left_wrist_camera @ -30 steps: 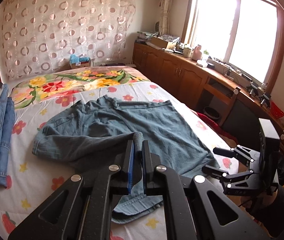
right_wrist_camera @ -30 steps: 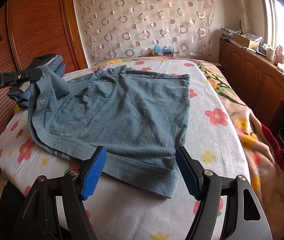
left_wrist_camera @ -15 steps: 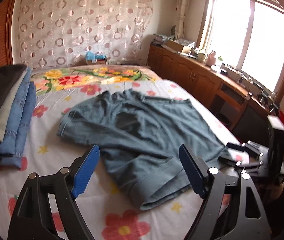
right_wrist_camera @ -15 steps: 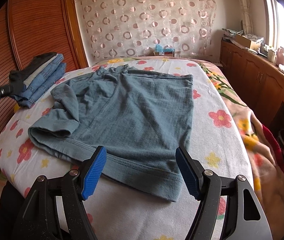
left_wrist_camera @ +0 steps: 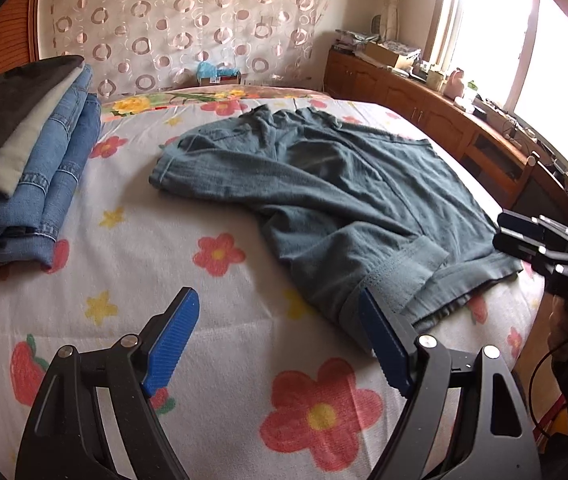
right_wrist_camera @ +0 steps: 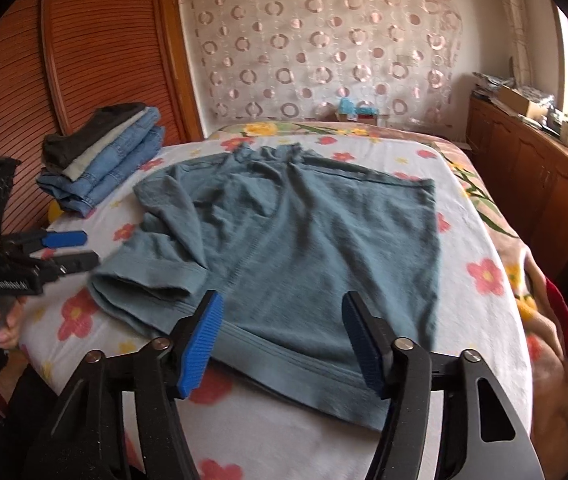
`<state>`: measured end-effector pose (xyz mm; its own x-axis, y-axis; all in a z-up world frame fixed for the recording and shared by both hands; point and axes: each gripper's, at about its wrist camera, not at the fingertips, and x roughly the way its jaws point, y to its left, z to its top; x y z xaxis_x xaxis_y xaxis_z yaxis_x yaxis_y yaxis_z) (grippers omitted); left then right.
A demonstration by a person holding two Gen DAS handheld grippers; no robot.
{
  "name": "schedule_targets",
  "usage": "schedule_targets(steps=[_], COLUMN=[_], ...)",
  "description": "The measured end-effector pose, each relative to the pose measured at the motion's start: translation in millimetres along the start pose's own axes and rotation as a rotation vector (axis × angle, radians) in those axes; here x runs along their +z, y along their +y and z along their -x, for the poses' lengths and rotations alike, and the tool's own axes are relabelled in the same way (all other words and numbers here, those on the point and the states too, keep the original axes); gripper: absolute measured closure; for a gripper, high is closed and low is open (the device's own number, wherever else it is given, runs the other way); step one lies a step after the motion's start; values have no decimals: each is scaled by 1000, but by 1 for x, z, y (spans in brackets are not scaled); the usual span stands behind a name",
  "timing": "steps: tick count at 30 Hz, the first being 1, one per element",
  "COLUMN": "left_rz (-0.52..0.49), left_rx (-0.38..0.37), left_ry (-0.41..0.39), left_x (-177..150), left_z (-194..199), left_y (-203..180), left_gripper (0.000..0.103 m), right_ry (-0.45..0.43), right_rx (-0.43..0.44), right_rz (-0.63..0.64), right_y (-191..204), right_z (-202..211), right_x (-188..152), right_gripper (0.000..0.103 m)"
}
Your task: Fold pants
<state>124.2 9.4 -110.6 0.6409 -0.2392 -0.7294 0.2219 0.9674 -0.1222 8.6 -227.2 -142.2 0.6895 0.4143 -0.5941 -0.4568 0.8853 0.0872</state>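
- The blue-grey shorts [right_wrist_camera: 304,240] lay flat on the bed [right_wrist_camera: 480,320], waistband toward the headboard end at 12 o'clock, hems toward the foot of the bed at 6; their long axis ran 12 to 6 in the right wrist view.
- One leg was already flopped over at the 9 o'clock side, bunched and uneven, so the fold looked only half made.
- The right gripper [right_wrist_camera: 280,340] hovered right over the near hem, the hem band lying between and just under its blue pads; the jaws were apart and closing, and no pad was seen pressing on cloth.
- The left gripper [left_wrist_camera: 280,344] was empty, jaws wide apart, above bare flowered bedspread; the shorts' folded corner lay at its 1 o'clock, just beside the right-hand pad.
- Judged from that, the right one was the nearer to a hem grasp, with the left needing to swing toward 1 o'clock first.
- A stack of folded jeans [left_wrist_camera: 32,168] sat at 10 o'clock, well apart from the shorts.
- A wooden cabinet [right_wrist_camera: 532,184] ran along 3 o'clock beside the bed.
- Nothing stood between the jaws and the cloth.
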Motion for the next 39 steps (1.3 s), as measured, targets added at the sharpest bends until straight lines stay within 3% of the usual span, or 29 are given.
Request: schedule_targets(steps=[10, 21, 27, 29, 31, 33, 39], left_rz=[27, 19, 17, 13, 14, 21, 44], left_rx=[-10, -9, -9, -6, -5, -7, -8], left_ry=[18, -4, -10, -13, -13, -9, -33], left_x=[-11, -14, -15, -15, -15, -13, -5], left_z=[-10, -7, -7, -6, -6, -6, 3], left_y=[2, 2, 1, 0, 0, 0, -2], left_gripper=[19, 18, 18, 18, 18, 18, 18], right_ry=[36, 97, 140, 137, 133, 108, 2], right_rx=[87, 139, 152, 139, 139, 146, 109], right_rz=[14, 23, 32, 46, 48, 47, 75], right_y=[10, 21, 27, 33, 34, 35, 37], right_z=[-31, -61, -74, -75, -74, -68, -39], right_x=[13, 23, 22, 22, 24, 25, 29], right_gripper=[65, 68, 76, 79, 90, 95, 97])
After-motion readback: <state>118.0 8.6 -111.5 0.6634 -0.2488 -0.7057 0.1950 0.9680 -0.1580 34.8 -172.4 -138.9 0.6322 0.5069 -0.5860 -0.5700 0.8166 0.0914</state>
